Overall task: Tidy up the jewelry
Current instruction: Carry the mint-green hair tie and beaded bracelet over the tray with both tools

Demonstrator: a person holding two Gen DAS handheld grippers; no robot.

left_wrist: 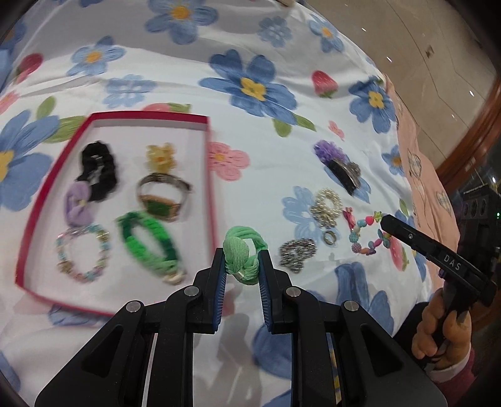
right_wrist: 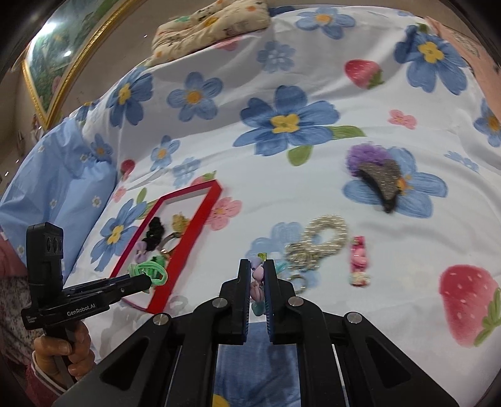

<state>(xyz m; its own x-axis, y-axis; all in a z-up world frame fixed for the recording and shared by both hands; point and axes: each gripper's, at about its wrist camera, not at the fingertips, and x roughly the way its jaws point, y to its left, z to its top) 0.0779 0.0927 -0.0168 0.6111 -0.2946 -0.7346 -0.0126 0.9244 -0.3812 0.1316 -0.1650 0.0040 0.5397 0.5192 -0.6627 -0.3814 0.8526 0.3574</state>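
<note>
My left gripper (left_wrist: 241, 261) is shut on a light green hair tie (left_wrist: 242, 255) and holds it just right of the red-rimmed tray (left_wrist: 210, 175). The tray holds a black scrunchie (left_wrist: 98, 170), a yellow flower clip (left_wrist: 160, 156), a bangle (left_wrist: 162, 195), a green bracelet (left_wrist: 150, 244), a beaded bracelet (left_wrist: 83, 252) and a lilac bow (left_wrist: 78, 205). My right gripper (right_wrist: 257, 269) is shut on the colourful bead bracelet (right_wrist: 257, 283), also in the left wrist view (left_wrist: 368, 233). The left gripper with the hair tie (right_wrist: 150, 270) shows over the tray (right_wrist: 188, 238).
On the flowered sheet lie a purple pompom clip (right_wrist: 374, 170), a pearl scrunchie (right_wrist: 327, 234), a silver chain piece (right_wrist: 302, 258), a small ring (right_wrist: 297, 281) and a pink clip (right_wrist: 358, 260). A blue pillow (right_wrist: 59, 175) lies left, a patterned cushion (right_wrist: 213, 22) at the back.
</note>
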